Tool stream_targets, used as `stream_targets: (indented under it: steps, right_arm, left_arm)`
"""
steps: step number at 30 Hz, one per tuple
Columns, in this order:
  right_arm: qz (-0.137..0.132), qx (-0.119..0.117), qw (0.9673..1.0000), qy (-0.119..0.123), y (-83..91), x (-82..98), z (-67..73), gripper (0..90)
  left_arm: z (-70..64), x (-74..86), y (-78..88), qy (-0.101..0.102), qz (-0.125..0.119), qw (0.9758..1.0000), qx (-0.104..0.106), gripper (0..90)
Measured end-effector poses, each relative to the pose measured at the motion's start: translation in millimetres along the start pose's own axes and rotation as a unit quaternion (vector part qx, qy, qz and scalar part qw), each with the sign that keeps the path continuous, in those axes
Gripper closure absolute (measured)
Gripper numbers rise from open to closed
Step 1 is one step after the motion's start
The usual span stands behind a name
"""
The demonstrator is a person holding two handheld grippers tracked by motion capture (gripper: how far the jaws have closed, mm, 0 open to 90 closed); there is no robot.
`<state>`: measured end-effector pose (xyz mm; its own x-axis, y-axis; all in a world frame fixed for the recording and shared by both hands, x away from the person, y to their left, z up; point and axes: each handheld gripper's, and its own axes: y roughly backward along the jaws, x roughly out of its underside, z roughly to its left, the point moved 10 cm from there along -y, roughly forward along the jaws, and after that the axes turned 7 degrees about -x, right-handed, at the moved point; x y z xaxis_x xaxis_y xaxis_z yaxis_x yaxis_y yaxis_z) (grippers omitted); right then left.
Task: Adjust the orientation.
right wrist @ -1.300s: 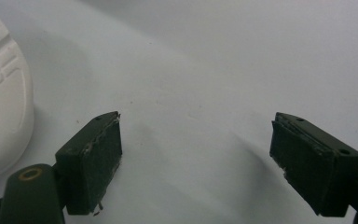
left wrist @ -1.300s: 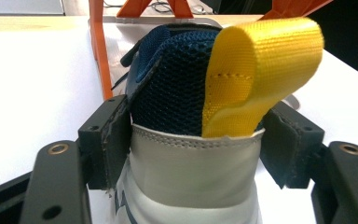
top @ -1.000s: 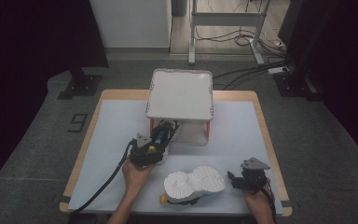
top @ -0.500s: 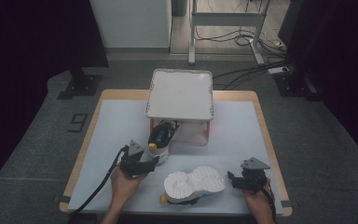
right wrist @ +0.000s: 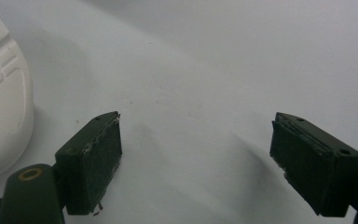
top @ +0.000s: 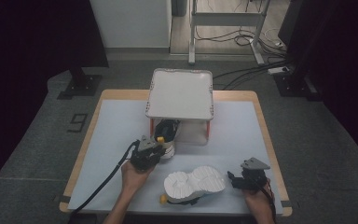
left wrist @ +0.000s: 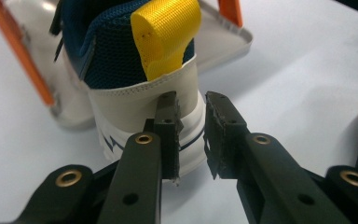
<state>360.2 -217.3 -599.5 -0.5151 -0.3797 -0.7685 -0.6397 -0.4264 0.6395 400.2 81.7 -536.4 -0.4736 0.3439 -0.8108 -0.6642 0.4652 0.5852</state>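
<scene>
Behind the shoe (left wrist: 140, 88) heel, left gripper (left wrist: 191, 135) fingers slightly parted, empty, right gripper (right wrist: 196, 163) fingers spread wide over table (right wrist: 242, 56).

Upright shoe (top: 166, 133) front half hidden under rack (top: 181, 93); toe cut off by top edge in left gripper view. Flipped shoe (top: 194, 181): upper hidden beneath sole, only a sliver at the right gripper view's left edge. Left forearm (top: 121, 210) cut off at frame bottom
</scene>
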Motion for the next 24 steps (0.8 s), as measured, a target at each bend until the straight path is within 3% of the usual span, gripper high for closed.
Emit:
stream_targets:
  steps: [5, 10, 19, 24]
  right_arm:
    - [0.001, -0.002, 1.0000, -0.002, -0.1, 0.1, -0.1, 16.0]
    - [0.000, -0.001, 1.0000, -0.002, -0.1, 0.0, -0.1, 16.0]
    - [0.001, -0.002, 1.0000, -0.002, -0.2, 0.1, -0.2, 16.0]
    - [0.001, -0.002, 1.0000, -0.002, -0.2, 0.1, -0.2, 16.0]
  left_arm:
    - [5.9, -7.4, -9.2, -0.009, -0.006, 0.9996, -0.027, 71.3]
    - [15.6, -11.0, -19.8, 0.002, -0.006, 0.9996, -0.028, 68.2]
    - [27.0, -18.8, -45.0, 0.001, -0.013, 0.9992, -0.037, 66.9]
    - [31.8, -21.8, -60.5, -0.011, -0.004, 0.9982, -0.059, 64.2]
